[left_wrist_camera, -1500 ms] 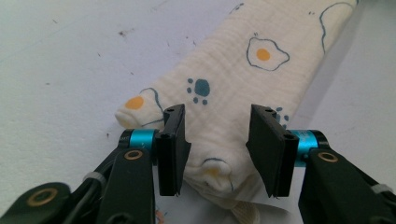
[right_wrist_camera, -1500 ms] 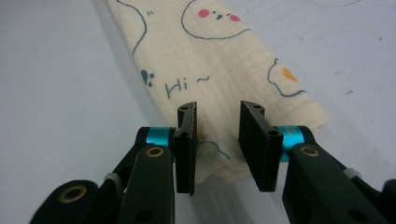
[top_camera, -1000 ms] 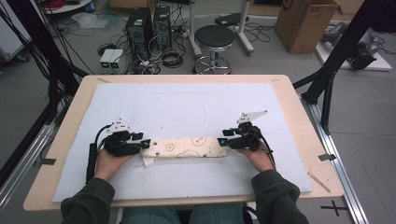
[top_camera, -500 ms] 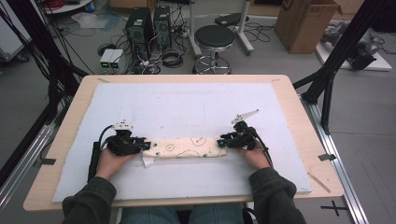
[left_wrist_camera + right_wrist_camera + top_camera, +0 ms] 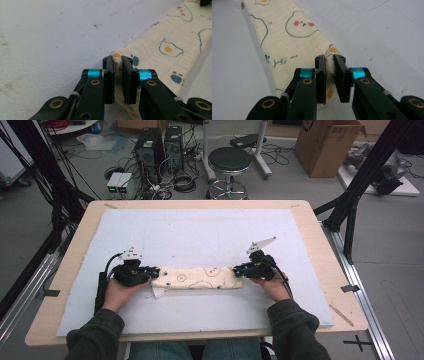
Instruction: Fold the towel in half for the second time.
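Observation:
A cream cloth (image 5: 197, 278) printed with fried eggs, bears and paw marks lies folded into a long narrow strip across the near part of the white mat (image 5: 200, 235). My left gripper (image 5: 153, 271) is shut on the strip's left end (image 5: 140, 50), with fabric pinched between its jaws (image 5: 117, 60). At the other end my right gripper (image 5: 237, 270) is shut on the cloth (image 5: 287, 32), a fold of it squeezed between the black jaws (image 5: 330, 58). A small flap of cloth (image 5: 157, 293) sticks out below the strip near the left end.
The white mat covers a wooden table (image 5: 320, 245). Beyond the table's far edge stand a round stool (image 5: 229, 160), computer cases (image 5: 159, 145), cables and a cardboard box (image 5: 327, 145). Black frame posts (image 5: 367, 170) rise at the right and left.
Both grippers have moved slightly toward me with the cloth ends in them; the strip now lies a little nearer the front edge and looks stretched straight.

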